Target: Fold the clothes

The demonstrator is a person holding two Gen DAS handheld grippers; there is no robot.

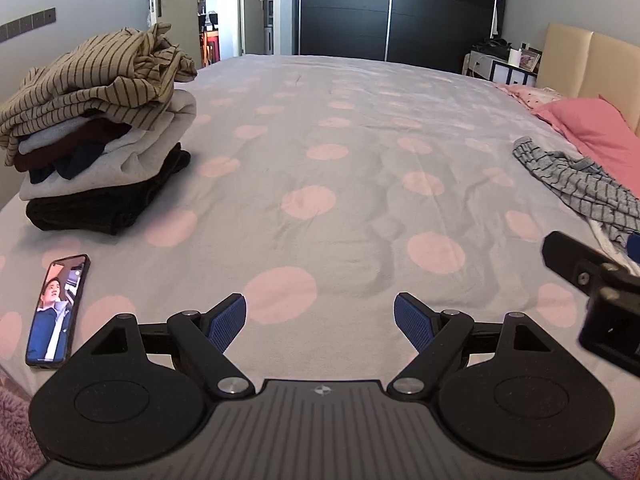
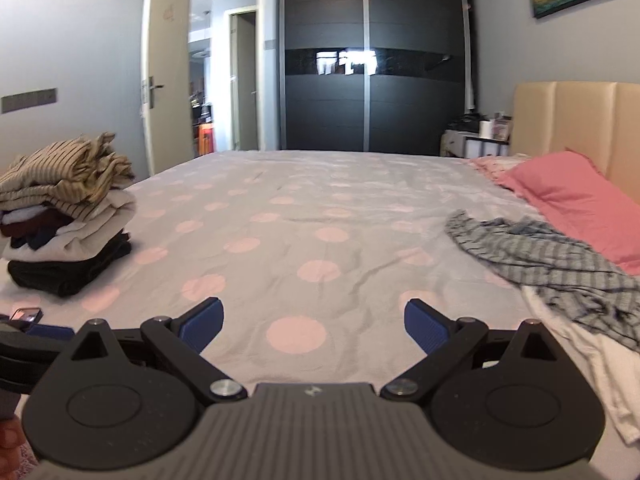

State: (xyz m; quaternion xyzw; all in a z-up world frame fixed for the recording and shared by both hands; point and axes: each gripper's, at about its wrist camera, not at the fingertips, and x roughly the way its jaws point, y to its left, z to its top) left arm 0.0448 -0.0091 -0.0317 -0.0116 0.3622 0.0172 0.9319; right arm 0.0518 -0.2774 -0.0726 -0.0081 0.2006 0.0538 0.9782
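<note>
Phone (image 1: 58, 310) lies near folded stack (image 1: 100, 132); striped shirt (image 2: 560, 264) crumpled beside pillow (image 2: 580, 200).

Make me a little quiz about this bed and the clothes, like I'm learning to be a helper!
1. True or false: the left gripper and the right gripper are both open and empty.
2. Which garment still lies unfolded: A) the grey checked shirt by the pink pillow, B) a green towel, C) a yellow sock?
3. What lies on the bedspread in front of the stack of folded clothes?

Key: 1 true. 2 A. 3 A phone with its screen lit.
</note>
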